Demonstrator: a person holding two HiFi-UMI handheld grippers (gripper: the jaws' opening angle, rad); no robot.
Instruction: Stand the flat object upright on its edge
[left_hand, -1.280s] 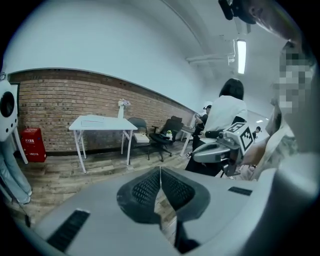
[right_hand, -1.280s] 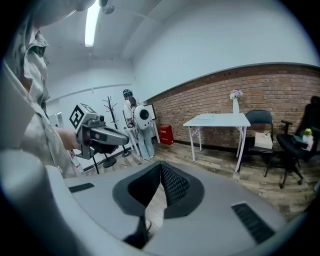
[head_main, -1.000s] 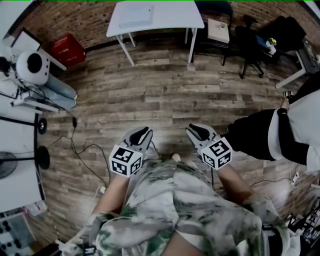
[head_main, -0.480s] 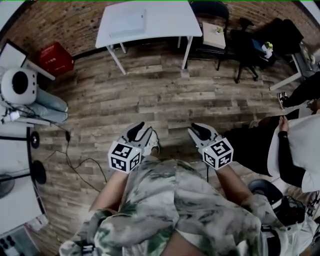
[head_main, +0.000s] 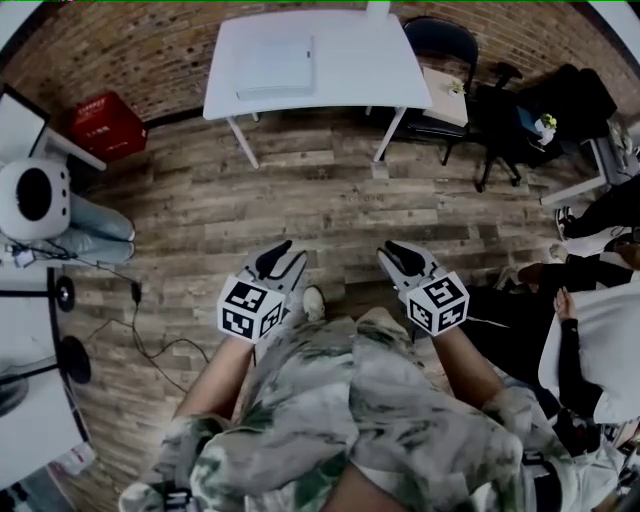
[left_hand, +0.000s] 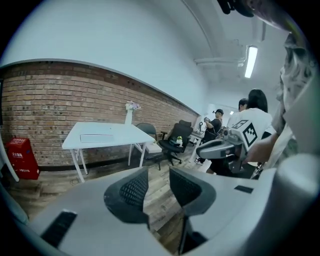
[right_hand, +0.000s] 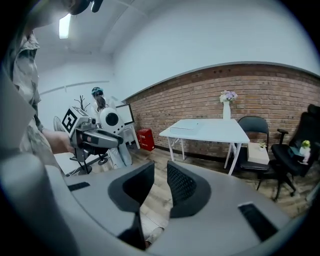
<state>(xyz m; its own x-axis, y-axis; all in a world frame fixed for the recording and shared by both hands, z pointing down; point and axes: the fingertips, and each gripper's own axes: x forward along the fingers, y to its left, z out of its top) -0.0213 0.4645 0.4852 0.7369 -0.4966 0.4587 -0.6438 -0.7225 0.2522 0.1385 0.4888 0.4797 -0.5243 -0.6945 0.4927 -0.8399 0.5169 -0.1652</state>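
Note:
A flat white object (head_main: 275, 68) lies on a white table (head_main: 350, 50) across the room, far beyond both grippers. It also shows as a thin slab (left_hand: 97, 137) in the left gripper view and as the same slab (right_hand: 186, 128) in the right gripper view. My left gripper (head_main: 280, 262) is held in front of the body over the wooden floor, its jaws apart and empty (left_hand: 159, 187). My right gripper (head_main: 400, 262) is level with it, also open with nothing between its jaws (right_hand: 160, 185).
A red box (head_main: 105, 125) stands by the brick wall at left. Black chairs (head_main: 440, 50) stand right of the table. A white round device (head_main: 30, 195) and cables lie at left. Another person (head_main: 600, 340) sits at right. A vase of flowers (right_hand: 227, 102) stands on the table.
The view has moved toward the table, which now sits larger and more central. The person at right has slid lower in the frame. Both grippers keep their place before the body.

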